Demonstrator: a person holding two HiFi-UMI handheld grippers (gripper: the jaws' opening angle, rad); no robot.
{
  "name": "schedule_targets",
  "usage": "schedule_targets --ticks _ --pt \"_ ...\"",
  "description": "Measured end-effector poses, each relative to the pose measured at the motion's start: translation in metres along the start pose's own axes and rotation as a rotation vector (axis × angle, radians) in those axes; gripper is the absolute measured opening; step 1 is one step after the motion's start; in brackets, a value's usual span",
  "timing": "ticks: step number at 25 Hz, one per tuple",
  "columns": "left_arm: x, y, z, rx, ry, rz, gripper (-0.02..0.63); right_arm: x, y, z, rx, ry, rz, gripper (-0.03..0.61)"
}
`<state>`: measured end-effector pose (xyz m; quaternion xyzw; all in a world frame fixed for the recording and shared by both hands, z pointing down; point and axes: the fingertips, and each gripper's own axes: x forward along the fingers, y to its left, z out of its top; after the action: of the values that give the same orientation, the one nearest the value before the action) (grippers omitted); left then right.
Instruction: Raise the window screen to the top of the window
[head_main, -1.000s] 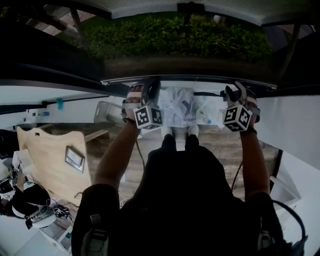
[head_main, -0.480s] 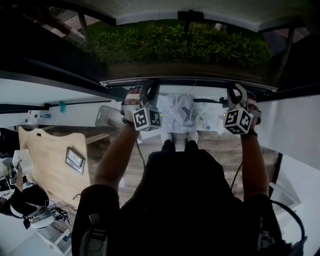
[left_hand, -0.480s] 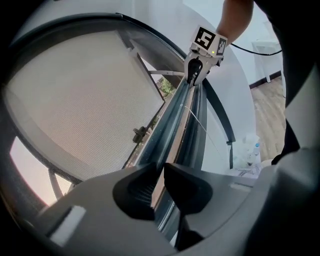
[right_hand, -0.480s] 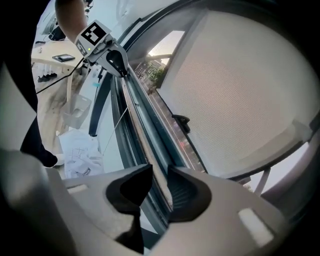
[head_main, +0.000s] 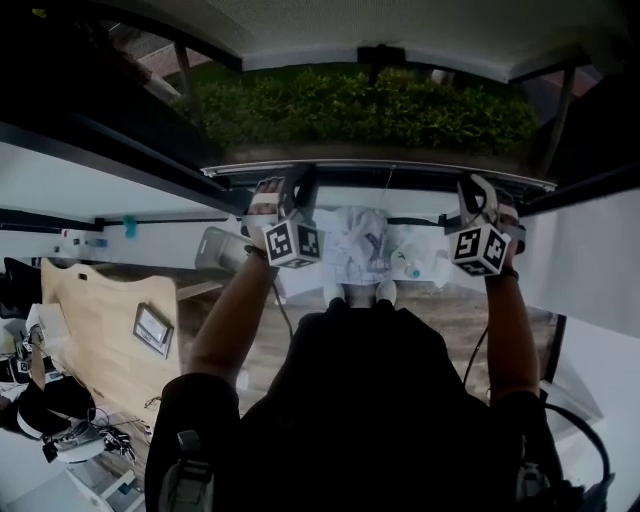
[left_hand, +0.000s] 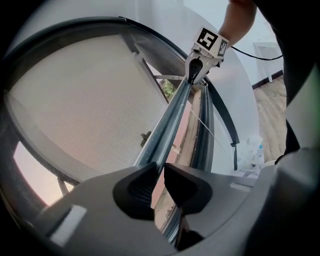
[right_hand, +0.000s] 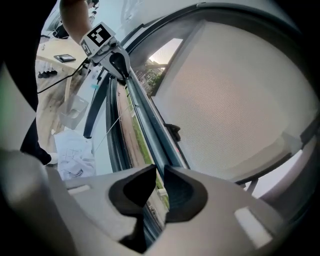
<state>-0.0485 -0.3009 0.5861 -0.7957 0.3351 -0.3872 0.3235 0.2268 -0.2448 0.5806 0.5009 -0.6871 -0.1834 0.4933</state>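
At the far left of the head view, a pale wooden board (head_main: 100, 320) leans over a cluttered desk (head_main: 40, 440). A dark window frame (head_main: 110, 145) runs up and across above them.

The left claw (head_main: 298, 180) reaches up to the bottom rail (head_main: 380, 167) of the window screen (left_hand: 85, 100). It meets the rail near the rail's left end. In the left gripper view its jaws stand close together with the grey rail running up between them, and the pads are clamped on the rail's edge. The mesh spreads above and to the left of the rail there. A small black catch (left_hand: 145, 136) sits on the rail partway along.

The rail lies level across the window opening in the head view, with a green hedge (head_main: 370, 105) outside above it. Below the rail's middle, crumpled white sheets (head_main: 360, 235) lie on the wooden floor (head_main: 450, 310), past the person's dark torso. A thin cord (left_hand: 210, 132) hangs slantwise beside the rail.

The right claw (head_main: 478, 190) holds the same rail near its right end, well apart from the left one. Its jaws have just been closing. In the right gripper view they are pinched on the rail, which passes straight between the two black pads, and the mesh fills the upper right of that view. Both marker cubes face the person, one on each claw at about the same height.
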Motion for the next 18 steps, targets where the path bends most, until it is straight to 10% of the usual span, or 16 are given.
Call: schedule_targets --ticks 18 --pt "-0.024 0.038 0.026 0.021 -0.029 0.044 0.051 -0.025 -0.035 0.019 -0.017 -0.043 -0.041 0.052"
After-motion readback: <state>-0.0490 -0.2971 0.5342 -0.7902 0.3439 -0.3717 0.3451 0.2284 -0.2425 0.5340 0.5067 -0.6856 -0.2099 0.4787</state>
